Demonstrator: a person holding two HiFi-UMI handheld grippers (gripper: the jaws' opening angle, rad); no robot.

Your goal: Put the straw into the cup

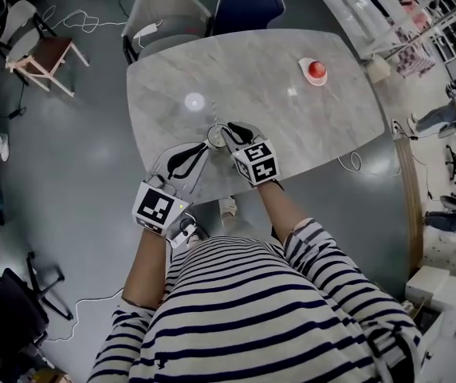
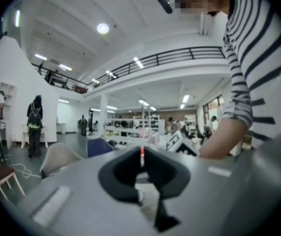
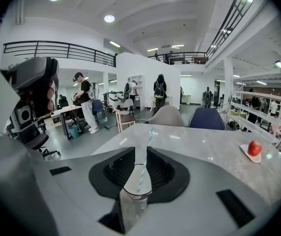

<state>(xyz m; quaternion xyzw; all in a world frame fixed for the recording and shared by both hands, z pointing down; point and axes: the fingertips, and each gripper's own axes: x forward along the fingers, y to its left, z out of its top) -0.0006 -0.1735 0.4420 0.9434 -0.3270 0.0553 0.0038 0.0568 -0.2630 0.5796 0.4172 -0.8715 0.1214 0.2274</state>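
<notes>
A clear cup (image 3: 133,203) sits low between the jaws of my right gripper (image 3: 141,151), which is shut on it. A teal-and-white striped straw (image 3: 143,166) stands in the cup and leans away over the table. In the head view the cup (image 1: 214,136) is near the front edge of the marble table (image 1: 292,126), with the right gripper (image 1: 225,131) on it. My left gripper (image 1: 204,145) points at the cup from the left. Its jaws (image 2: 142,154) are shut, and a thin red-and-white sliver shows at their tips; what it is stays unclear.
A red apple (image 1: 316,69) on a small white plate (image 1: 306,76) lies at the table's far right, also seen from the right gripper as the apple (image 3: 254,147). A grey chair (image 1: 163,10) and a blue chair (image 1: 248,2) stand at the far side. People move about the hall behind.
</notes>
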